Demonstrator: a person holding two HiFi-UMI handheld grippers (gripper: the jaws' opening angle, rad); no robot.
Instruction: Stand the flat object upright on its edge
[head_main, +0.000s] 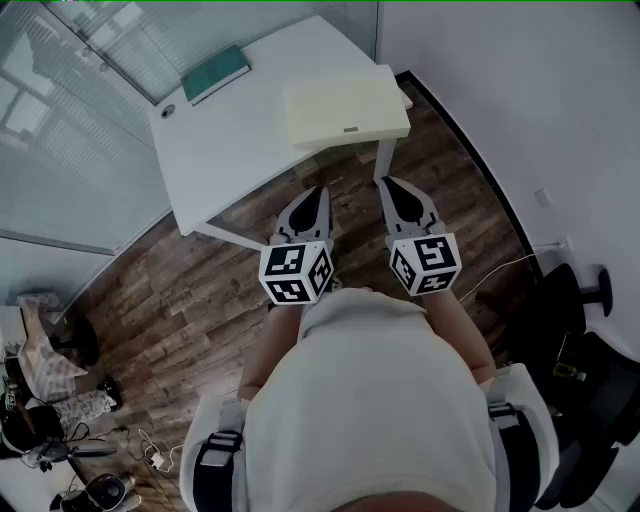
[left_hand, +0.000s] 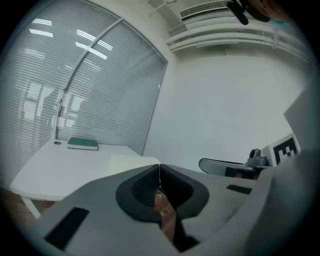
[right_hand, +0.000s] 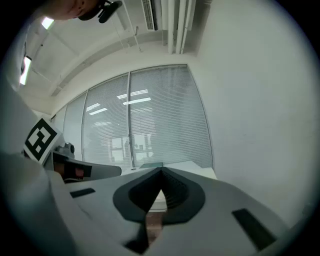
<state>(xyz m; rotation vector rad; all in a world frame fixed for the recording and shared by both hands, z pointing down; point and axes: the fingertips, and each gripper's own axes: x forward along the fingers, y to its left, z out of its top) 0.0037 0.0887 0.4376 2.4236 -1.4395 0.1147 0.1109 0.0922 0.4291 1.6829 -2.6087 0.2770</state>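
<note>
White table (head_main: 230, 150): stands on a wood floor (head_main: 180, 300).
Cream slab (head_main: 345, 108): lies flat at the table's right end.
Left gripper (head_main: 318, 190) and right gripper (head_main: 385, 182): side by side near the slab, jaws together, empty.
Green book (head_main: 215, 73): apparently flat, at the far-left corner.

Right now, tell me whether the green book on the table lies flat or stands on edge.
Flat. The green book shows its broad cover facing up on the white table, and lies low in the left gripper view.
</note>
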